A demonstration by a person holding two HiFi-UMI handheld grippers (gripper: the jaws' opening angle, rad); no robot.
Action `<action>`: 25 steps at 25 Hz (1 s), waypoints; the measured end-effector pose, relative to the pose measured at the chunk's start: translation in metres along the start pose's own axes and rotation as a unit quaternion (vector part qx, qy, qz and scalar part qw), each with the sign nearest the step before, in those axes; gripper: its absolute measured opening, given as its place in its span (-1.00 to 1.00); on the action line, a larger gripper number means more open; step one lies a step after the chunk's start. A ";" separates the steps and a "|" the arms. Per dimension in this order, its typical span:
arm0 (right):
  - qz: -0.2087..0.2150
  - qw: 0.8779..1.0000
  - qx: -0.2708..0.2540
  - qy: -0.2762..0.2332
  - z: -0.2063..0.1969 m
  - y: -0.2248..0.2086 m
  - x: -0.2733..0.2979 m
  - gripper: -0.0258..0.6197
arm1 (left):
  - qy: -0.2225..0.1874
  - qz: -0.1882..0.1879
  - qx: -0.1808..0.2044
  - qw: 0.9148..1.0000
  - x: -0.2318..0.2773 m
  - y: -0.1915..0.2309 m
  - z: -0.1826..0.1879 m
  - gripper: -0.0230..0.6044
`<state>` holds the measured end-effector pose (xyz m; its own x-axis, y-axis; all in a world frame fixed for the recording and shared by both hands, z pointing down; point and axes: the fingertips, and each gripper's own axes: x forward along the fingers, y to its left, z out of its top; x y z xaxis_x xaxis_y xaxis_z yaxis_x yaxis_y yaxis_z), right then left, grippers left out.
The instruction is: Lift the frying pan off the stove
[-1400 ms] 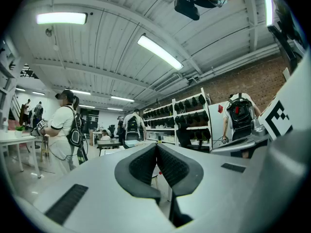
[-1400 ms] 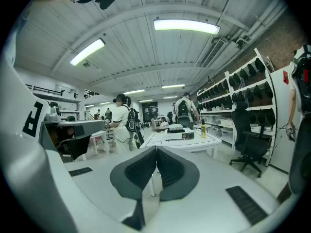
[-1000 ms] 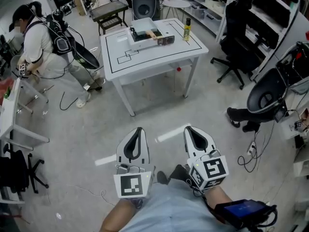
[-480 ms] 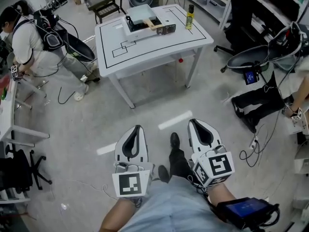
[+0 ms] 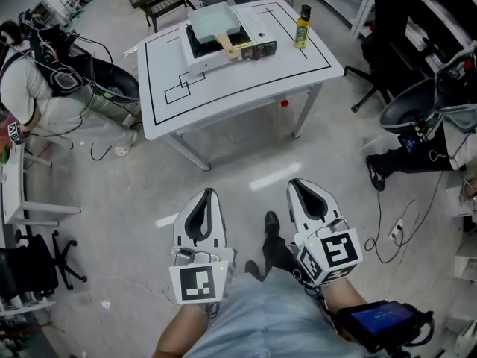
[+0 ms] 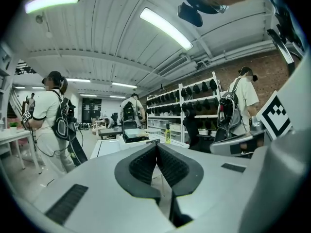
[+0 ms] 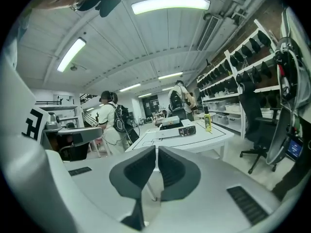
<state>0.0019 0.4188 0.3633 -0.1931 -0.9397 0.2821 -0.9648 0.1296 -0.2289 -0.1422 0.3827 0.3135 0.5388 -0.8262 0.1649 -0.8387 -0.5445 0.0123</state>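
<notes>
Nothing is lifted yet: the left tongs [image 5: 211,194] and right tongs [image 5: 295,185], both pressed together and empty at lower centre, are well apart from the desk [image 5: 246,84] at the top, where what looks like the frying pan [image 5: 216,22] sits on the stove [image 5: 261,50].

Frying pan [image 5: 215,22] on stove [image 5: 261,50], far ahead of left gripper [image 5: 208,195]: too small to tell what lies inside. In left gripper view, part of table [image 6: 108,147] hidden behind closed jaws. Bottle [image 5: 302,26], far ahead of right gripper [image 5: 296,186]: label unreadable. Person [image 5: 30,80], well out left of left gripper, cut by picture edge. Wrist screen [image 5: 380,321] behind right gripper, cut at bottom edge. Left forearm [image 5: 175,338] behind left gripper runs out at bottom too. Dark chair [image 5: 404,112], out right of right gripper, partly out of frame.
</notes>
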 end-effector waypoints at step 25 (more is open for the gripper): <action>0.078 0.997 -0.017 -0.018 0.091 -0.080 0.128 -0.77 | -0.037 0.081 0.017 0.996 0.129 0.015 0.064 -0.87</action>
<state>0.0705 0.2595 0.3326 -0.3349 -0.9180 0.2123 -0.9294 0.2848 -0.2348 -0.0802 0.2590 0.2716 0.4025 -0.9111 0.0891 -0.9124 -0.4072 -0.0421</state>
